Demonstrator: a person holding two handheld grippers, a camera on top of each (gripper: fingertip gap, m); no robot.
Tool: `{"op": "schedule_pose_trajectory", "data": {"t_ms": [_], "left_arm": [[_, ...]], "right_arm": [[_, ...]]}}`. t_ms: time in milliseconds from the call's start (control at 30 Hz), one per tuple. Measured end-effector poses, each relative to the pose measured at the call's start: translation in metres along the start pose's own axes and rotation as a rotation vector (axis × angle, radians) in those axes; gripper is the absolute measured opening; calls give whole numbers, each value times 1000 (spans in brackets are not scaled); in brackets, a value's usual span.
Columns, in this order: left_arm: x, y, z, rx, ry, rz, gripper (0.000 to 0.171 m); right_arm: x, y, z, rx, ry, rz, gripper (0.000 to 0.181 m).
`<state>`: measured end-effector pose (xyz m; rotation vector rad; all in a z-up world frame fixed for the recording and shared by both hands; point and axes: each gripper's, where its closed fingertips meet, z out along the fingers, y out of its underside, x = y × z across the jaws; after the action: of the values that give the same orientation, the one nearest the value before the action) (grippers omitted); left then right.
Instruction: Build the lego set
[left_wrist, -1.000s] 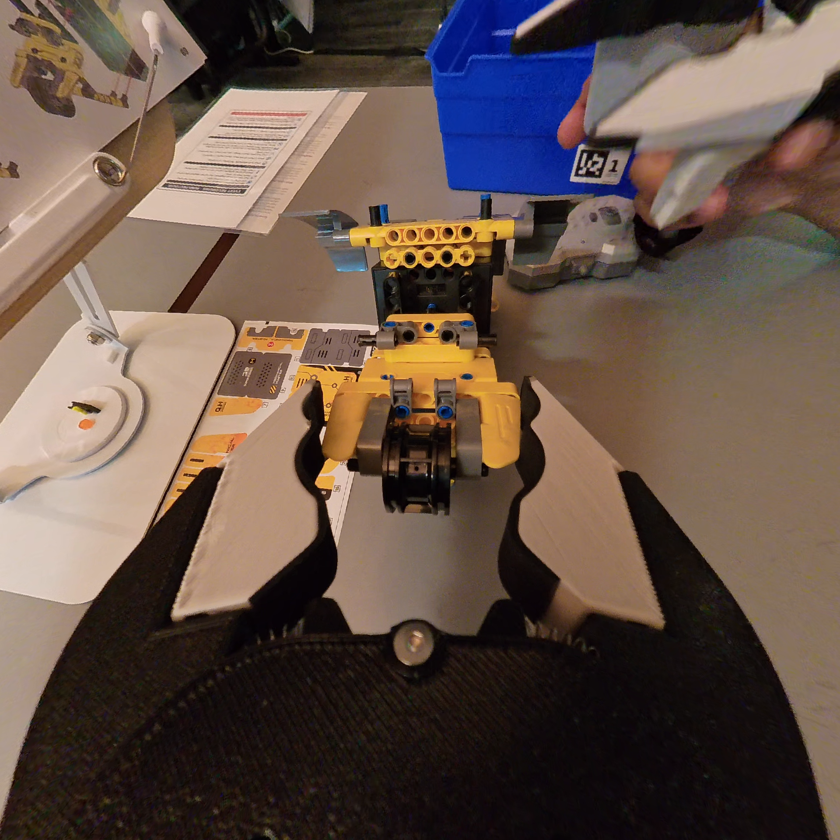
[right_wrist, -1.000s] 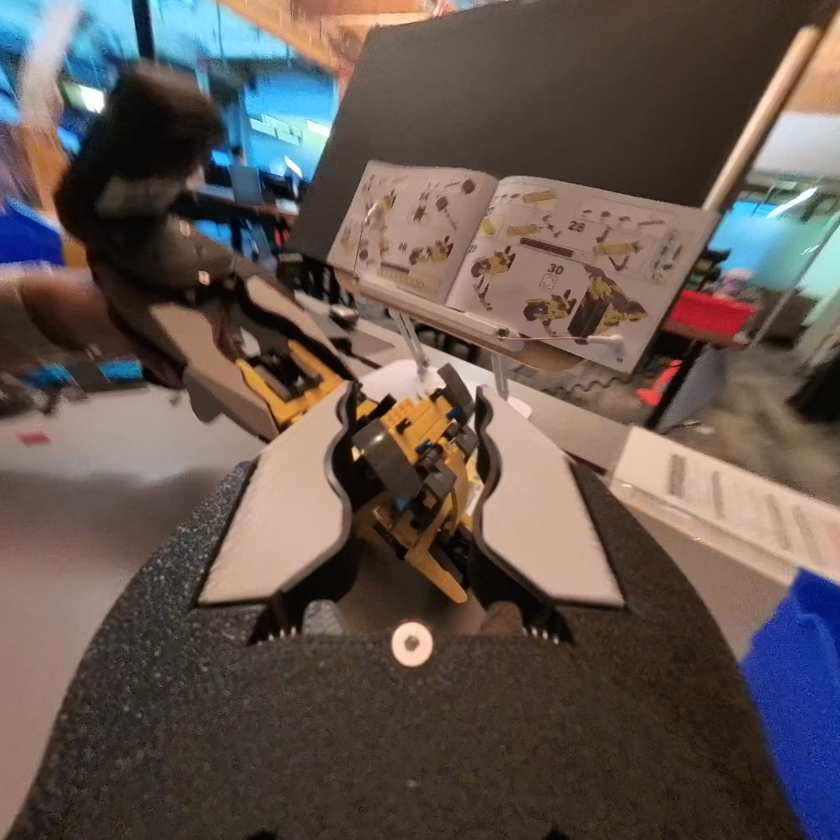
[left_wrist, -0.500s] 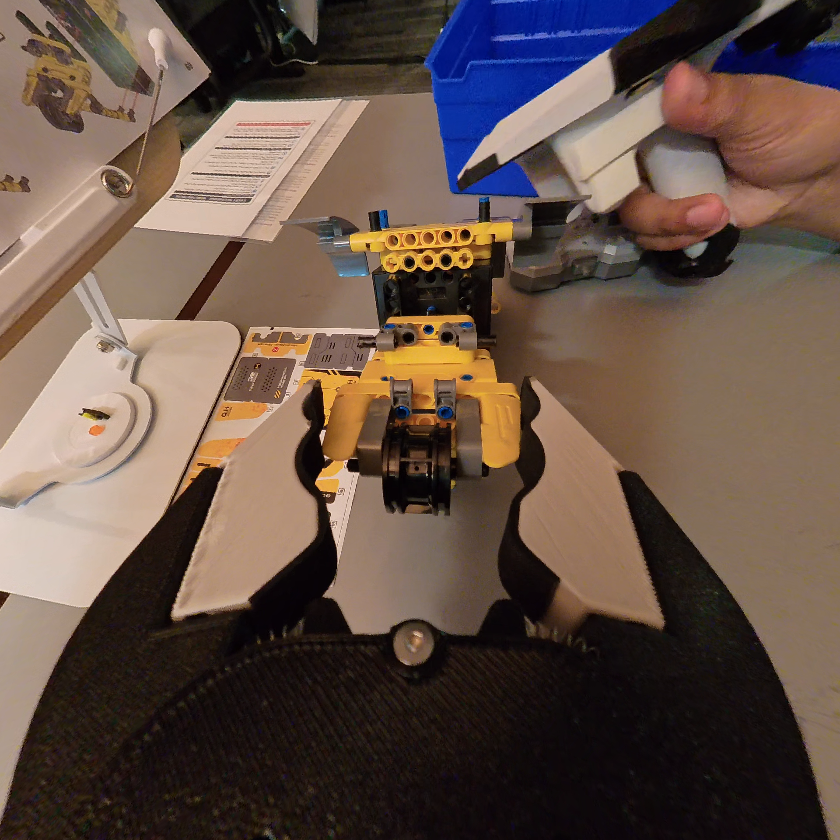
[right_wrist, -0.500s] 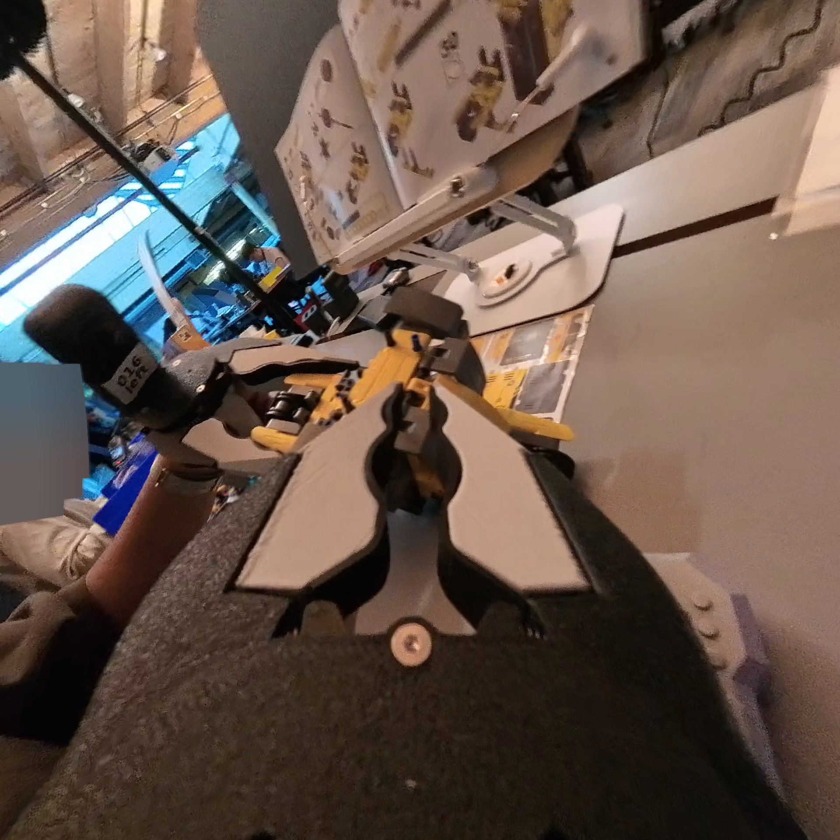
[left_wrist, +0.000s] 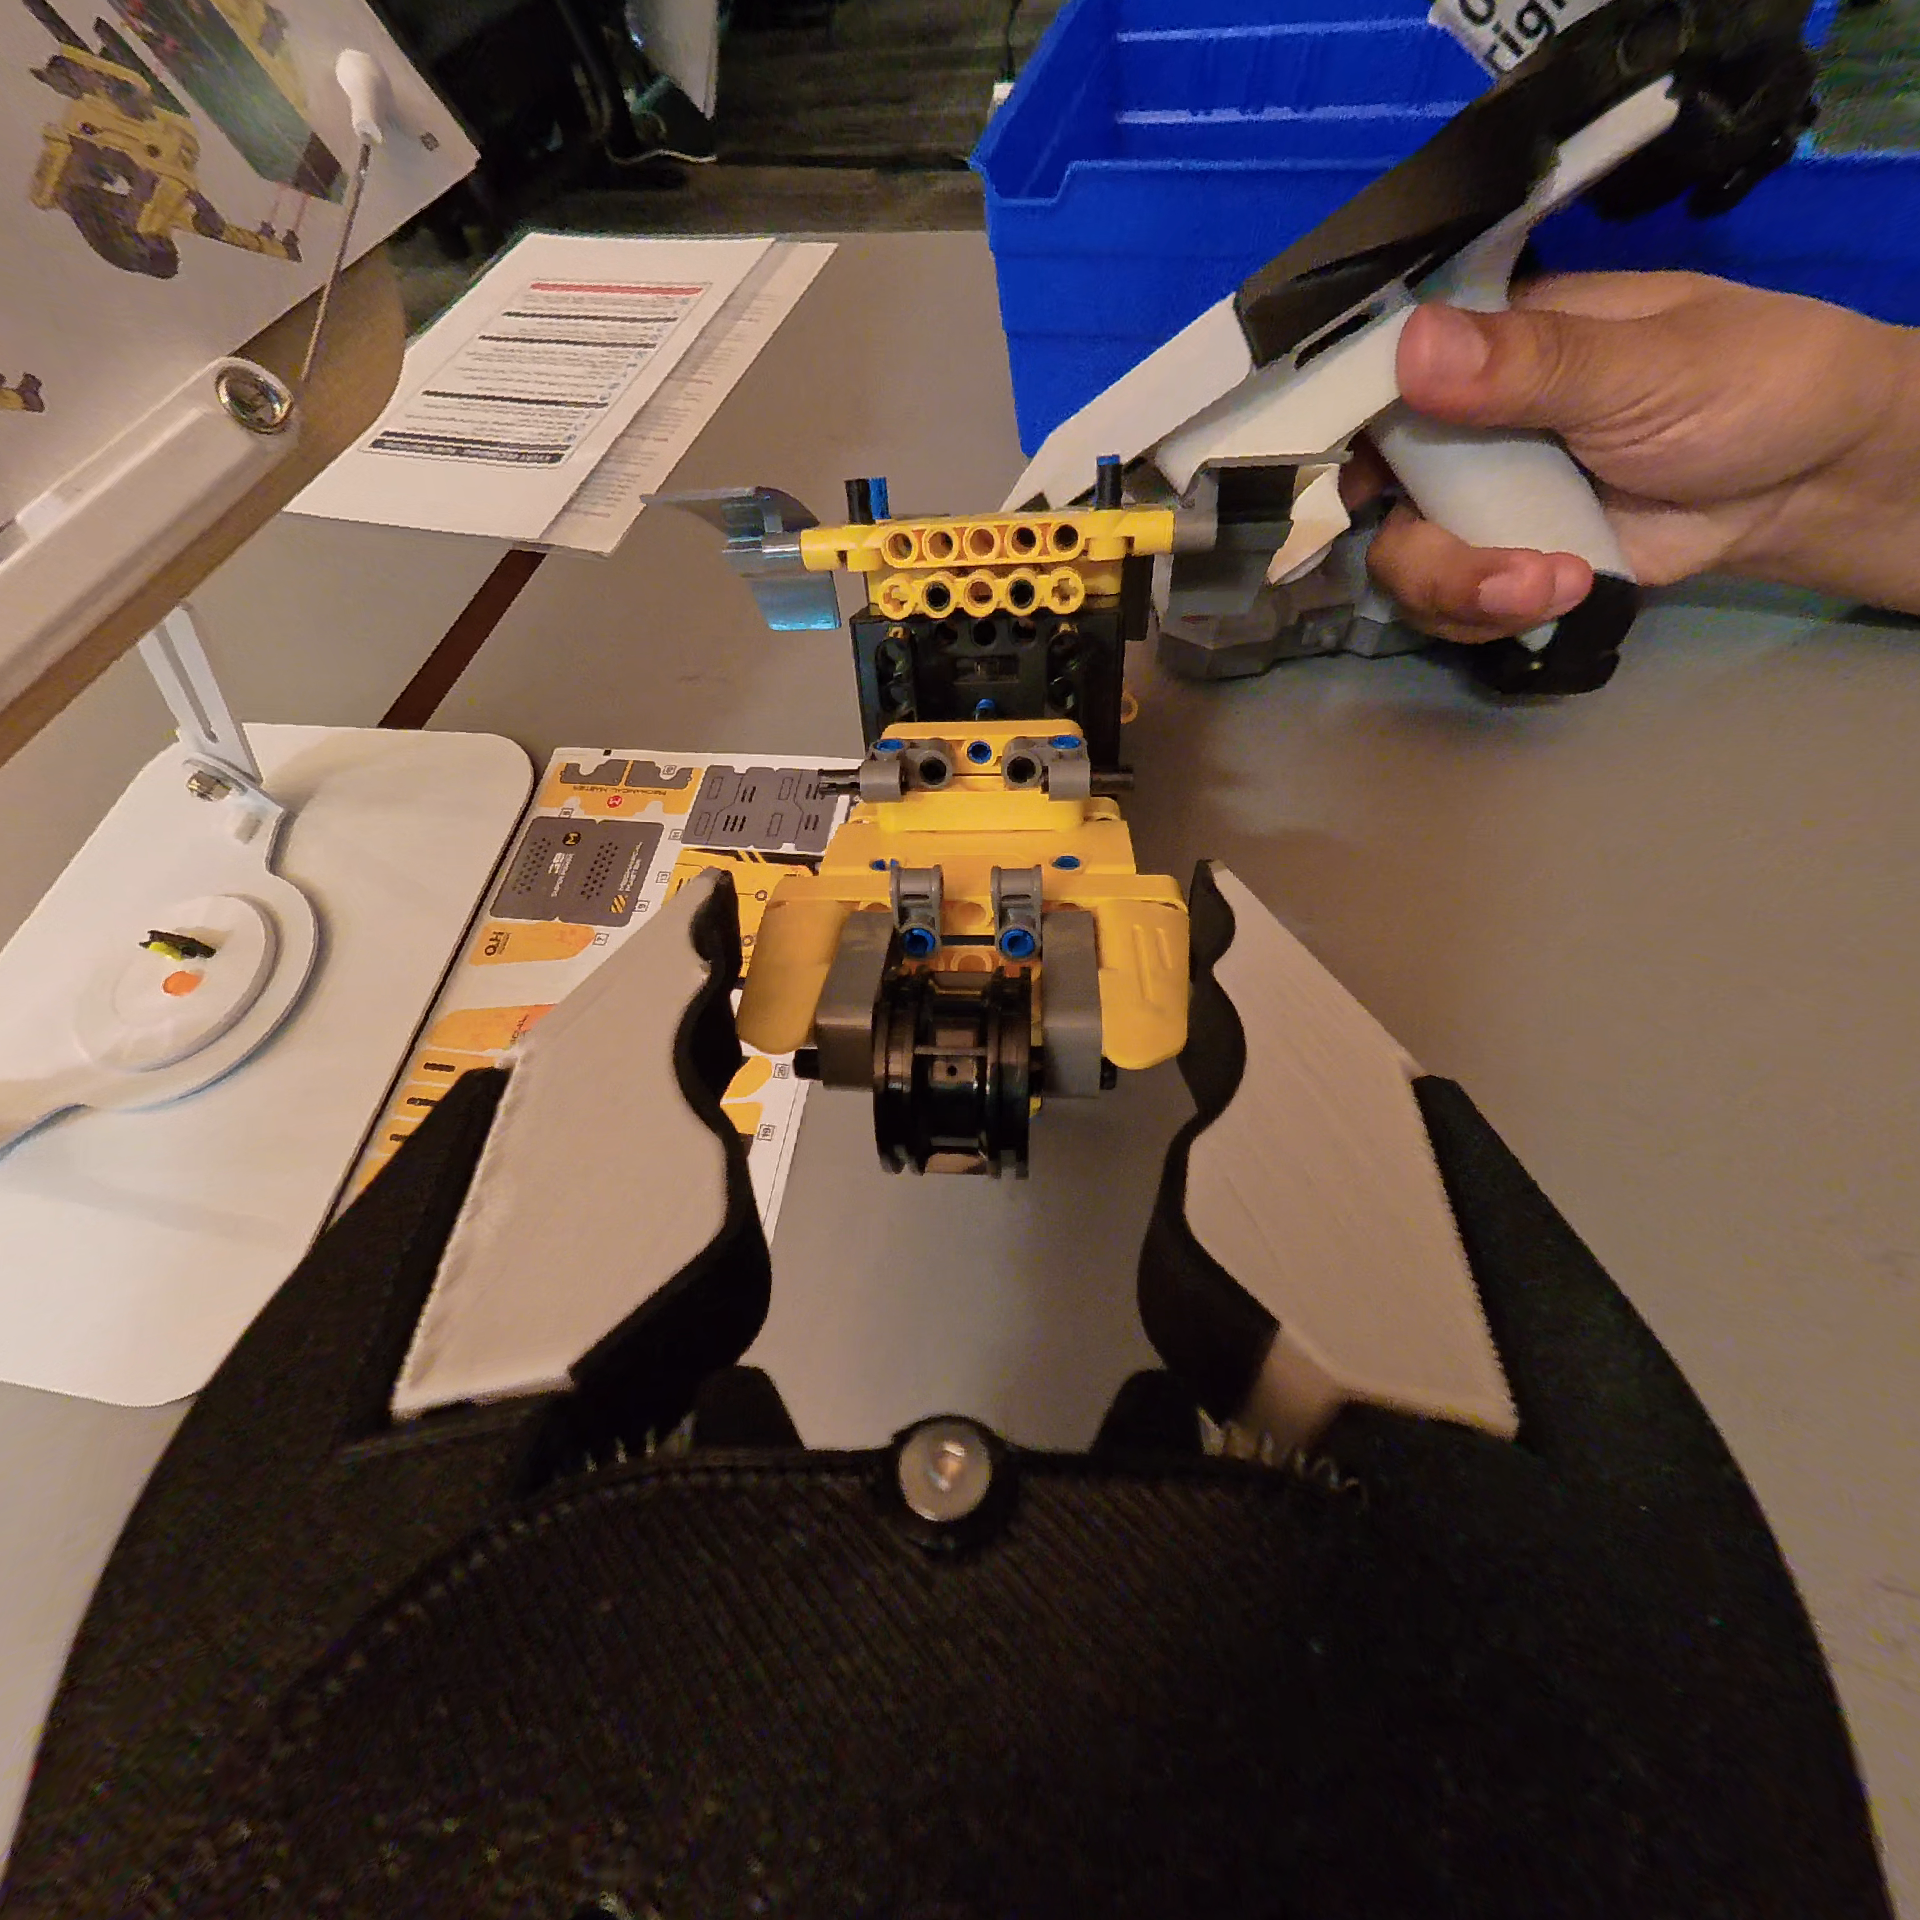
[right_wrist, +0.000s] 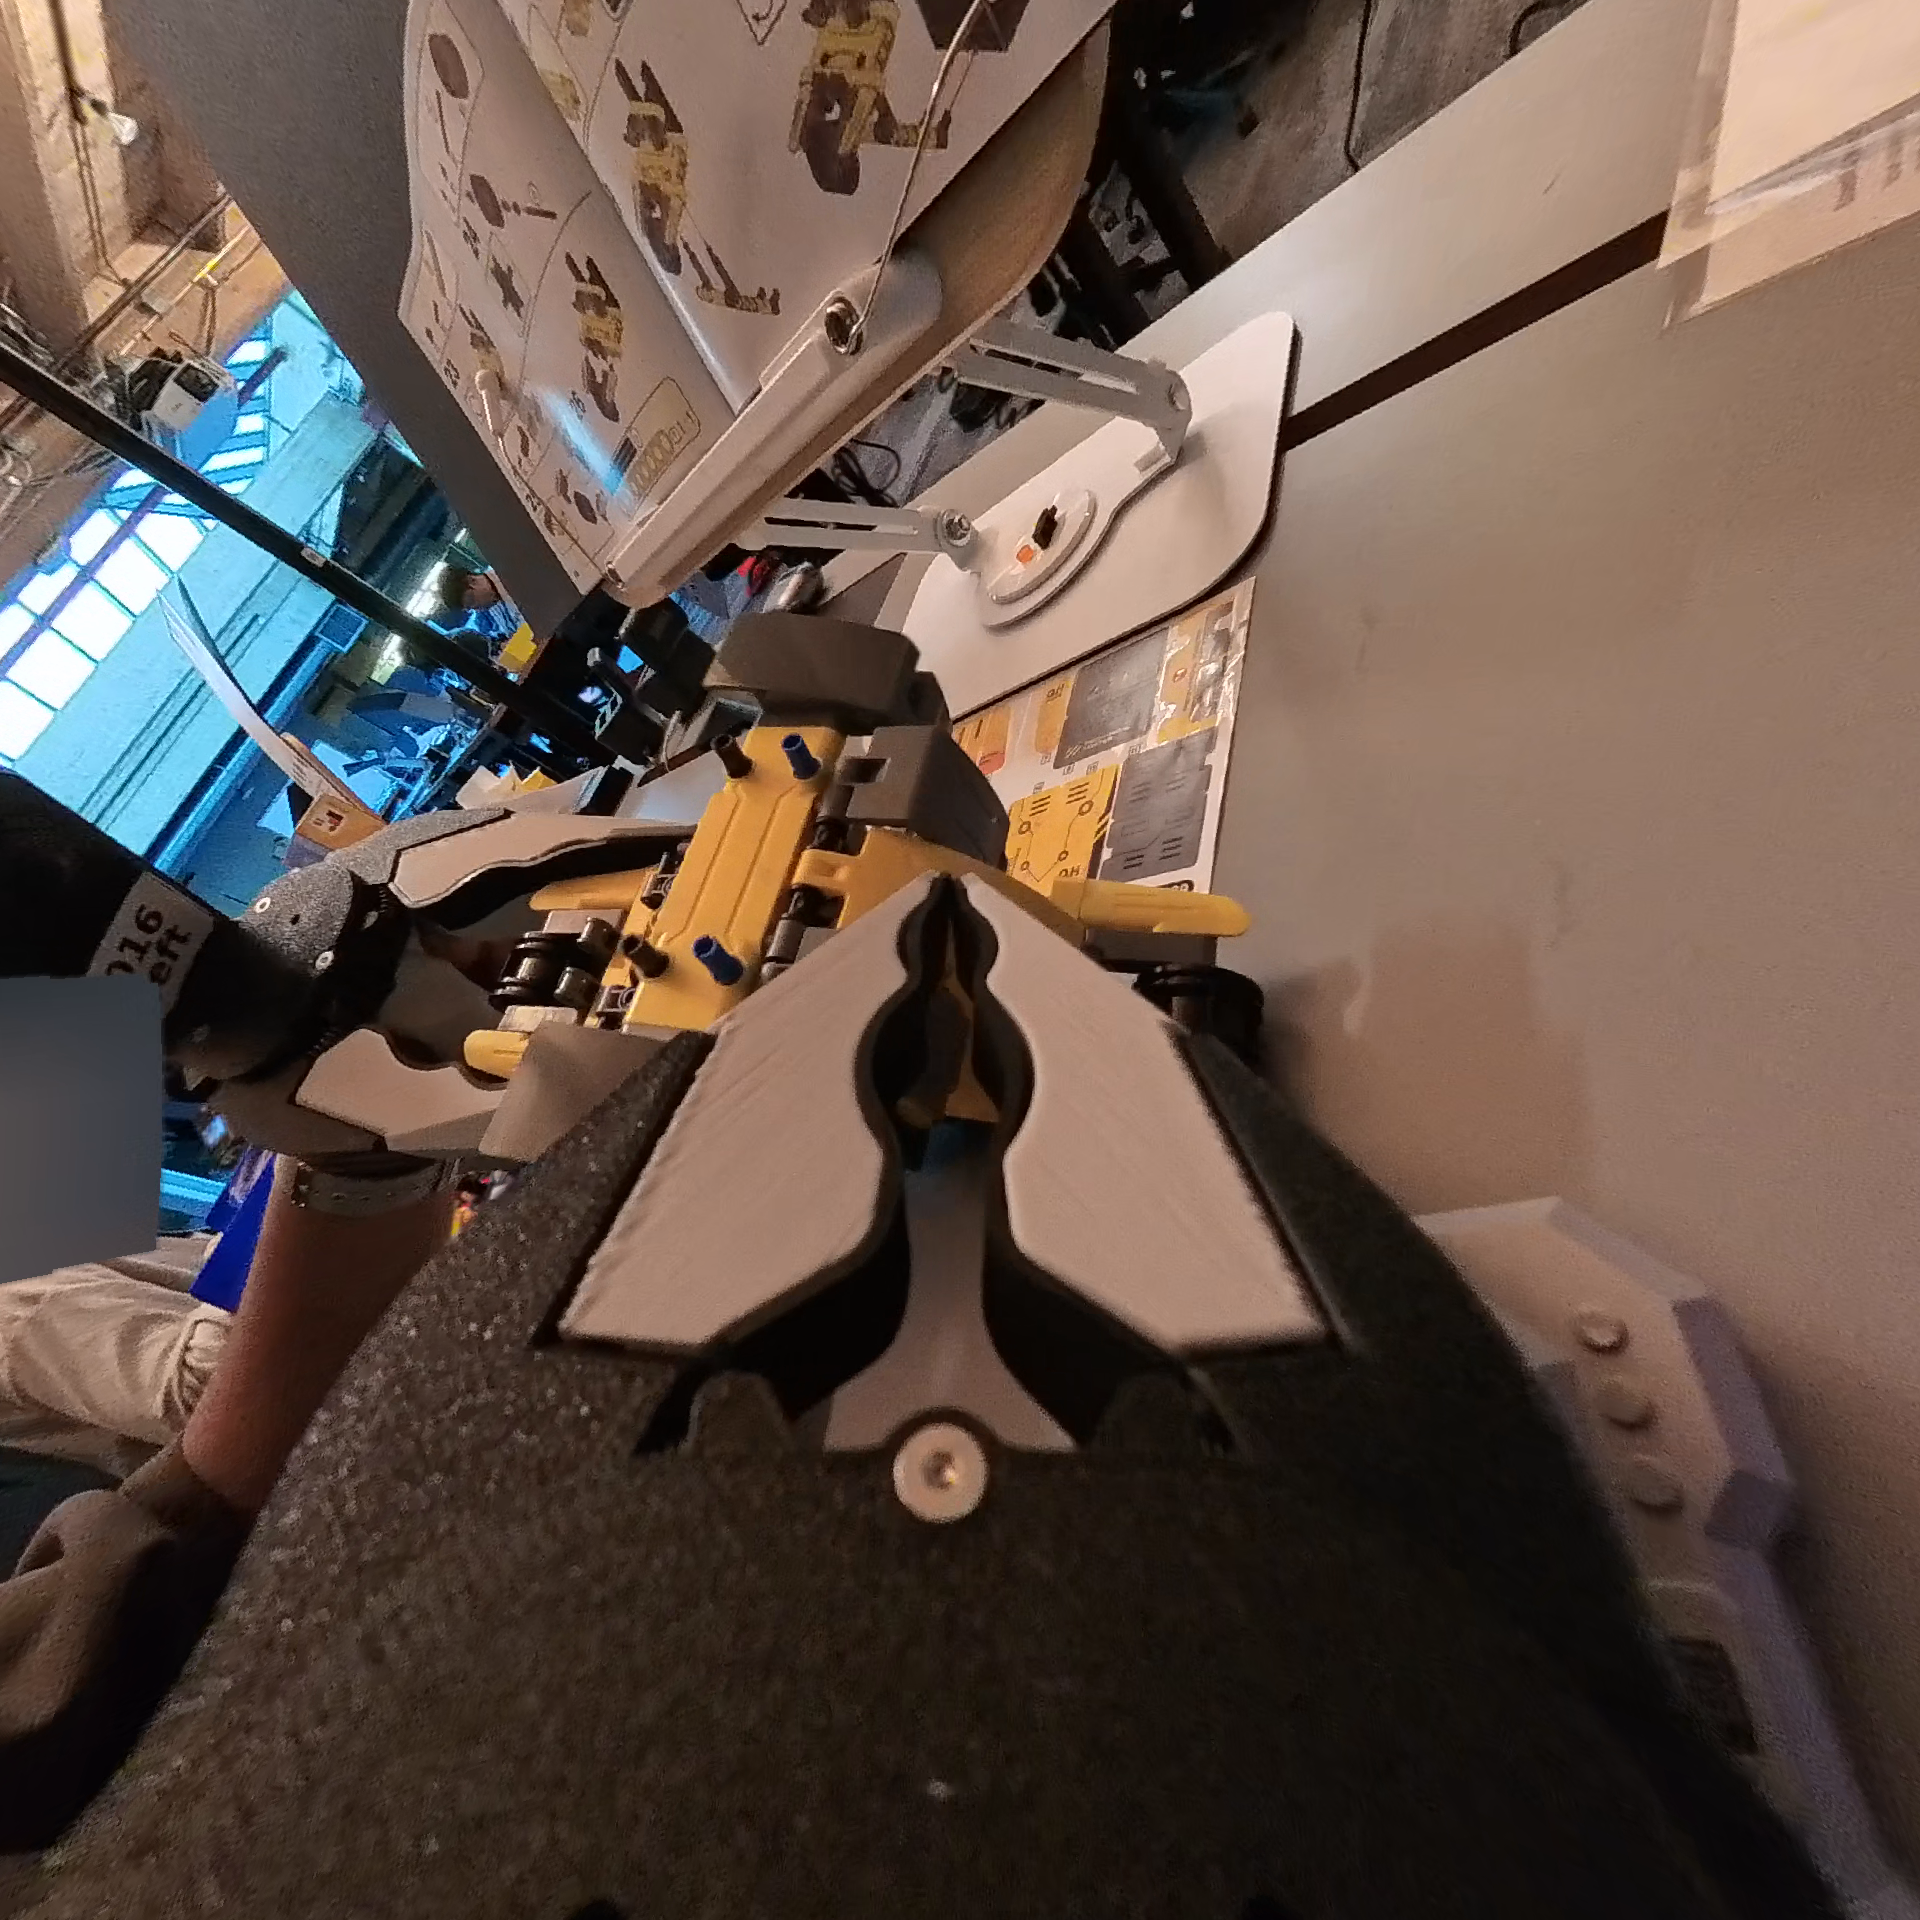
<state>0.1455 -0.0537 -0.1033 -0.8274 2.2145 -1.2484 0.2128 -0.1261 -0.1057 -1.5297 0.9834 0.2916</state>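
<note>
A yellow, black and grey brick-built vehicle model (left_wrist: 977, 904) stands on the grey table (left_wrist: 1558, 1039). My left gripper (left_wrist: 956, 914) is shut on its near yellow body, one finger on each side, with a black wheel hub (left_wrist: 951, 1081) between them. My right gripper (right_wrist: 951, 894), held by a hand (left_wrist: 1662, 447), is shut. Its fingertips rest at the model's far right corner by the yellow holed beam (left_wrist: 977, 540). Yellow shows through the gap behind the tips; I cannot tell if anything is pinched. The right wrist view shows the model (right_wrist: 727, 883) and the left gripper (right_wrist: 447, 987).
A blue bin (left_wrist: 1195, 208) stands behind the model. A grey brick part (left_wrist: 1278, 623) lies under the hand. An instruction booklet (left_wrist: 156, 156) sits on a stand with a white base (left_wrist: 156, 1143) at the left. A sticker sheet (left_wrist: 623, 862) and a printed page (left_wrist: 582, 384) lie nearby. One gripper's finger ends stand about 11 cm off the other's.
My right gripper has come down from the upper right to the model's far end, and its fingers have closed. My left gripper and the model have stayed put.
</note>
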Motion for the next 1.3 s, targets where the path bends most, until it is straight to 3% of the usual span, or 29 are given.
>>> {"op": "schedule_pose_trajectory", "data": {"t_ms": [300,600,1300], "left_arm": [[0,0,0,6,15,-1,83],[-3,-4,-1,-46,23,101,83],[-3,3,2,18,120,2,82]], "right_arm": [[-1,1,-1,-21,29,-88,0],[-1,2,0,-52,6,-99,0],[-1,1,2,-51,11,-97,0]]}}
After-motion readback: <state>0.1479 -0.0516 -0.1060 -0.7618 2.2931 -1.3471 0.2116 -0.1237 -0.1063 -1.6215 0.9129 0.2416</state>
